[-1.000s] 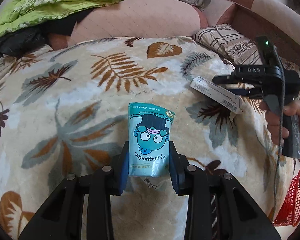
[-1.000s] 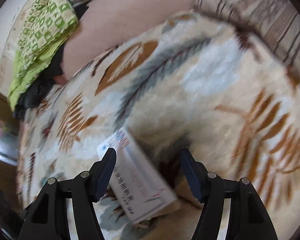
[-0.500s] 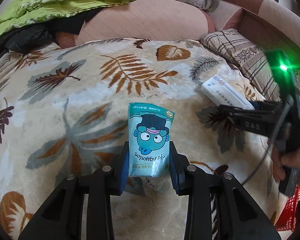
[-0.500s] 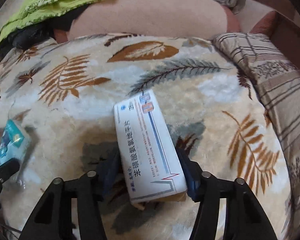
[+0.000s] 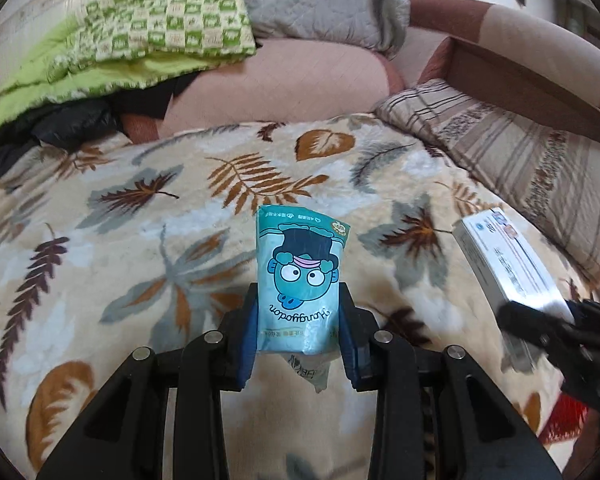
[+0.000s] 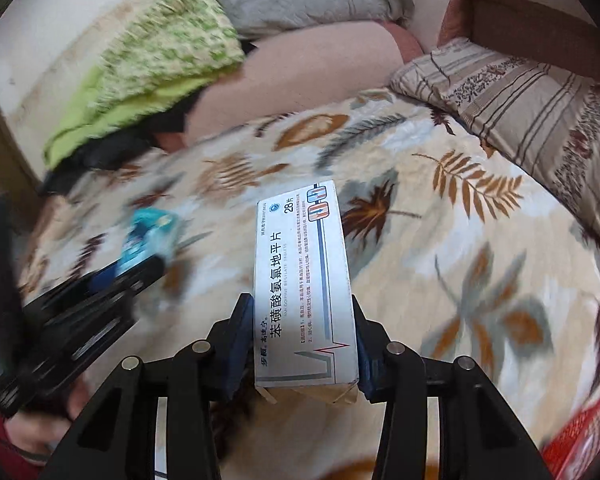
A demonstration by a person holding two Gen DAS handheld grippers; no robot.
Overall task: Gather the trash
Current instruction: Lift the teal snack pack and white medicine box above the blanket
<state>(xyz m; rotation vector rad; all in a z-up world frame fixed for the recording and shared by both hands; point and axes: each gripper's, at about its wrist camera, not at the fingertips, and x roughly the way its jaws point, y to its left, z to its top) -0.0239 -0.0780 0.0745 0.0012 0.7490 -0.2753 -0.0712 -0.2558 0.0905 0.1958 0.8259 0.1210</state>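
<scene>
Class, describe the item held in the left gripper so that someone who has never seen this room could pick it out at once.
Start at the cream blanket printed with brown and grey leaves. Above it, the left gripper pinches a small teal packet. Its cartoon face in a dark hat sets it apart from the white medicine box in the right gripper.

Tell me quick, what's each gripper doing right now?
Left gripper: closed on the teal snack packet.
Right gripper: closed on the white medicine box.
</scene>
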